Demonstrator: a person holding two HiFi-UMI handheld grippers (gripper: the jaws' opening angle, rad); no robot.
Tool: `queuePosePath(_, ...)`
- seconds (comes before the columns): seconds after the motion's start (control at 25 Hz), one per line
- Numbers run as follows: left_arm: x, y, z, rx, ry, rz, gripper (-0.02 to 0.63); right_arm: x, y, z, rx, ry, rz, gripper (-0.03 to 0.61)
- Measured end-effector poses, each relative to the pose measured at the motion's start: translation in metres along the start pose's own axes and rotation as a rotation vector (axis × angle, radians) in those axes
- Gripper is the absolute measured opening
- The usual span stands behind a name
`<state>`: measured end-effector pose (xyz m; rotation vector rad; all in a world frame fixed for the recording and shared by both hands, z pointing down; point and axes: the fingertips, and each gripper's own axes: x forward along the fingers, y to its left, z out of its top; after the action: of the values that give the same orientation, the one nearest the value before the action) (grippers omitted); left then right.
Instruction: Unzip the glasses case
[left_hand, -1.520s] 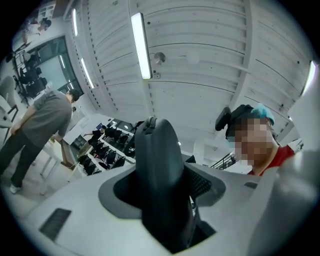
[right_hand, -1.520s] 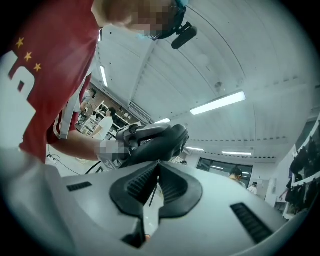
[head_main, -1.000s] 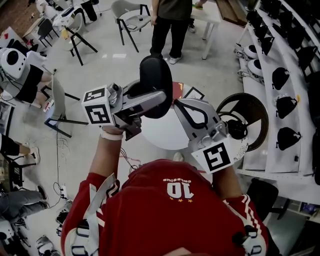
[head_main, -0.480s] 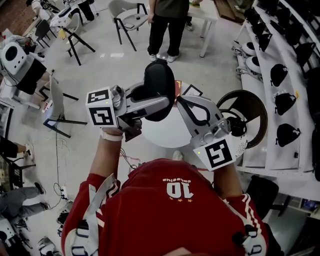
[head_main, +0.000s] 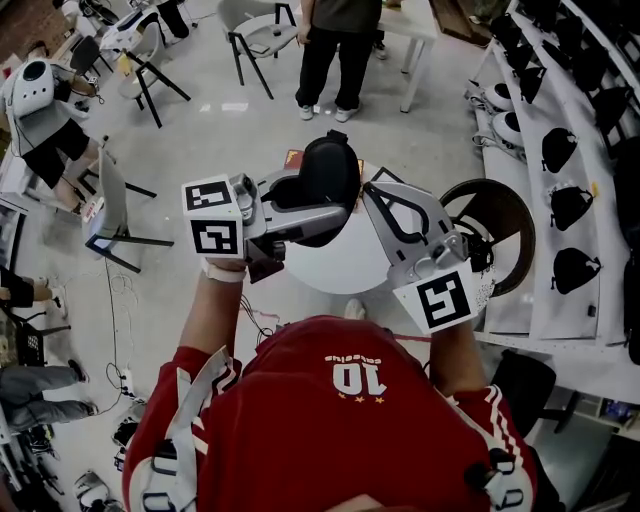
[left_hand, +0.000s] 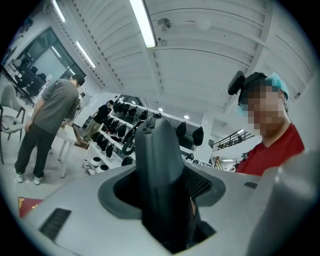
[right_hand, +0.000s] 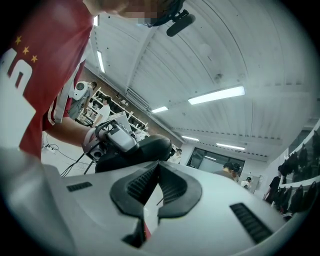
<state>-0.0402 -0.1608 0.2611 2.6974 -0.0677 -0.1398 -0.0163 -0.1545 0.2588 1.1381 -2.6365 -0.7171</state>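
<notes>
My left gripper (head_main: 318, 203) is shut on a black zip-up glasses case (head_main: 328, 178), held in the air over a round white table (head_main: 340, 262). In the left gripper view the case (left_hand: 159, 165) stands upright between the pads and fills the middle. My right gripper (head_main: 364, 192) reaches in from the right, its tips at the case's right edge. In the right gripper view, the right gripper (right_hand: 159, 170) has its pads meeting at the tip on a thin dark sliver, the zipper pull, against the case (right_hand: 145, 147).
A person (head_main: 340, 45) stands by a white desk at the back, with chairs (head_main: 255, 30) beside. Shelves with dark helmets (head_main: 565, 160) run along the right. A round dark stool (head_main: 500, 225) stands right of the table. Seated people are at the far left.
Both grippers and the case have sunk together towards the table, shifting slightly right in the head view. The grips look unchanged.
</notes>
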Motion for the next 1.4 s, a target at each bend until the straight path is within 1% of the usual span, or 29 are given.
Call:
queuePosePath(0.12, 0.000, 0.002, -0.003, 0.006, 0.023, 0.007, 0.255, 0.003, -0.003, -0.002, 0.001, 0.015, -0.001, 0.015)
queuePosePath(0.36, 0.002, 0.008, -0.011, 0.063, 0.085, 0.064, 0.255, 0.005, -0.007, -0.009, -0.020, 0.045, 0.002, 0.015)
queuePosePath(0.44, 0.003, 0.008, -0.013, 0.072, 0.105, 0.065, 0.255, 0.005, -0.008, -0.010, -0.028, 0.052, -0.003, 0.015)
queuePosePath(0.6, 0.009, 0.005, -0.032, 0.121, 0.185, 0.050, 0.255, 0.005, -0.018, -0.009, -0.027, 0.032, -0.026, 0.015)
queuePosePath(0.76, 0.010, 0.011, -0.041, 0.141, 0.222, 0.075, 0.255, 0.006, -0.018, -0.015, -0.061, 0.071, -0.020, 0.015)
queuePosePath(0.96, 0.012, 0.019, -0.054, 0.176, 0.299, 0.102, 0.250, 0.010, -0.014, -0.021, -0.109, 0.097, -0.007, 0.015)
queuePosePath(1.04, 0.012, 0.023, -0.057, 0.196, 0.316, 0.129, 0.250, 0.012, -0.012, -0.024, -0.127, 0.110, 0.002, 0.015)
queuePosePath(1.08, 0.011, 0.026, -0.059, 0.220, 0.332, 0.153, 0.250, 0.012, -0.011, -0.026, -0.137, 0.121, 0.007, 0.015)
queuePosePath(1.2, 0.010, 0.039, -0.069, 0.318, 0.415, 0.243, 0.247, 0.016, -0.008, -0.032, -0.171, 0.155, 0.031, 0.015)
queuePosePath(1.28, 0.010, 0.047, -0.076, 0.360, 0.464, 0.285, 0.244, 0.019, -0.005, -0.033, -0.182, 0.161, 0.041, 0.015)
queuePosePath(1.4, 0.010, 0.052, -0.078, 0.386, 0.475, 0.313, 0.242, 0.022, -0.005, -0.035, -0.183, 0.170, 0.044, 0.015)
